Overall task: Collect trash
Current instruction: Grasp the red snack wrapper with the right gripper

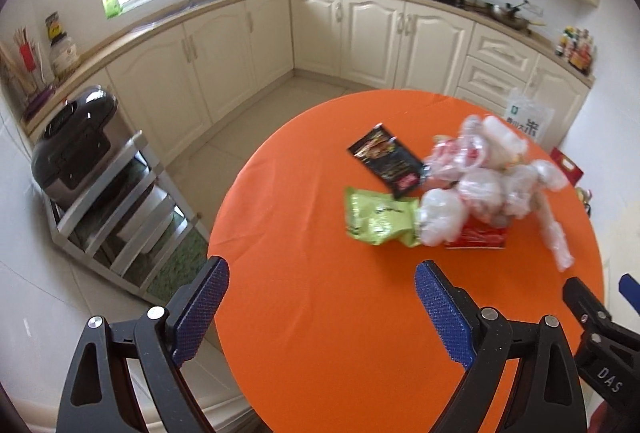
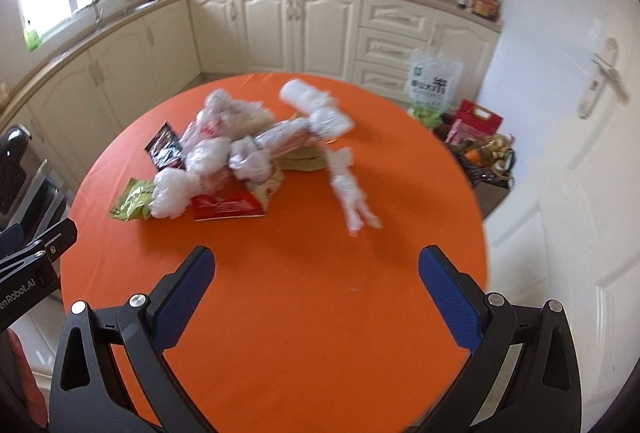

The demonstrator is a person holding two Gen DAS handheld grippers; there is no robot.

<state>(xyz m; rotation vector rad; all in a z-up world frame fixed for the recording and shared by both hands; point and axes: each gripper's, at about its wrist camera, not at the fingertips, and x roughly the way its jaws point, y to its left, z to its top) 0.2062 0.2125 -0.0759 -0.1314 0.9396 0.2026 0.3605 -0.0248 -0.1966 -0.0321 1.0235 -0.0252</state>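
A heap of trash lies on the round orange table (image 1: 312, 313) (image 2: 304, 313): crumpled clear plastic bags (image 1: 488, 185) (image 2: 248, 149), a black snack wrapper (image 1: 386, 159) (image 2: 164, 149), a green wrapper (image 1: 376, 219) (image 2: 132, 201) and a red wrapper (image 1: 480, 237) (image 2: 226, 207). My left gripper (image 1: 322, 309) is open and empty over the table's near left edge, short of the heap. My right gripper (image 2: 316, 297) is open and empty over the near part of the table, also short of the heap. Each gripper's body shows at the edge of the other's view.
A metal shelf rack with a dark appliance (image 1: 76, 149) stands left of the table. Cream kitchen cabinets (image 1: 360, 37) run along the back walls. Bags and boxes (image 2: 476, 141) sit on the floor at the right, by a white door (image 2: 580, 161).
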